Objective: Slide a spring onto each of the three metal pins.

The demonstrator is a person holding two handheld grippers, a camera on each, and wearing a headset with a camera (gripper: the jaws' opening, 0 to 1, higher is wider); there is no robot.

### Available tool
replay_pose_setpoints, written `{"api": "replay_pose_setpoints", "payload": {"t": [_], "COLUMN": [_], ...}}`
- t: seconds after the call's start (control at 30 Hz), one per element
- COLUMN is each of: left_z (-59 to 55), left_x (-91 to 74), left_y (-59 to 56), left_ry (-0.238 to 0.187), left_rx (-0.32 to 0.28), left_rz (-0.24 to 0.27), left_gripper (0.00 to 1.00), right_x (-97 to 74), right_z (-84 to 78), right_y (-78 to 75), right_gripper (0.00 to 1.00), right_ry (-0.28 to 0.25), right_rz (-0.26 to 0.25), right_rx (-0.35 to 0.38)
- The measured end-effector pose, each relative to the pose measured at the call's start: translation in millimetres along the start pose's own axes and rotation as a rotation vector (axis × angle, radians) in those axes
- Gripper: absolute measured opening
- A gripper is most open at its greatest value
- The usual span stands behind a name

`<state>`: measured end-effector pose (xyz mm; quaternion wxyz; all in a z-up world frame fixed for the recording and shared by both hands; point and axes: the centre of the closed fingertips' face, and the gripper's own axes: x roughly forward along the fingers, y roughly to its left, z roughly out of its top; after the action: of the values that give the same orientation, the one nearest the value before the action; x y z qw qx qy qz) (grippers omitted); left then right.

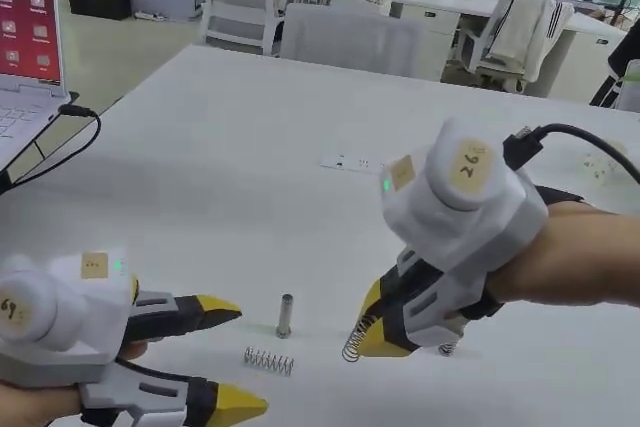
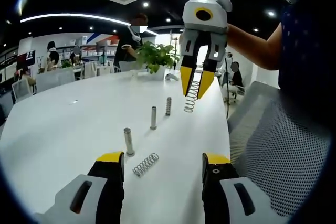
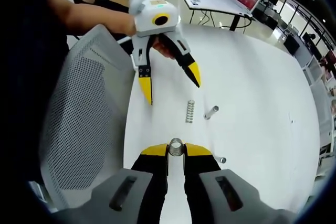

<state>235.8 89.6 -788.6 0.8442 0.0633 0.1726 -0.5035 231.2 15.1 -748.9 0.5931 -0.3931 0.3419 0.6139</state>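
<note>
White bench [image 1: 250, 147]: clamping a spring [image 1: 353, 339] in right gripper [image 1: 378, 339], just right of nearest pin [image 1: 285, 315]; left gripper [image 1: 240, 357] released wide, left of that pin; loose spring [image 1: 269, 360] flat just before pin.

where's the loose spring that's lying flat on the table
In the head view the loose spring lies on the table close in front of the upright pin, right of the open left gripper.

Metal pin [image 1: 285, 315] & spring [image 1: 269, 360] (thin wire coil), smooth matt tbl [image 1: 250, 167].
</note>
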Motion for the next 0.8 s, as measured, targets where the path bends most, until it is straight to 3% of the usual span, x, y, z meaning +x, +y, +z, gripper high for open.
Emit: {"api": "replay_pose_setpoints", "payload": {"t": [0.33, 0.8], "left_z": [-8.3, -12.0], "left_x": [1.2, 2.2], "left_y": [3.4, 4.6], "left_ry": [0.01, 0.01], "left_rx": [-0.022, -0.032], "left_rz": [0.013, 0.016], "left_gripper": [0.58, 0.58], "right_x": [-5.7, -19.7], "right_z": [-11.9, -31.7], "right_y": [-10.5, -42.2], "right_gripper": [0.08, 0.08], "right_ry": [0.012, 0.04], "right_rz": [-0.018, -0.094], "right_rx": [0.028, 0.074]}}
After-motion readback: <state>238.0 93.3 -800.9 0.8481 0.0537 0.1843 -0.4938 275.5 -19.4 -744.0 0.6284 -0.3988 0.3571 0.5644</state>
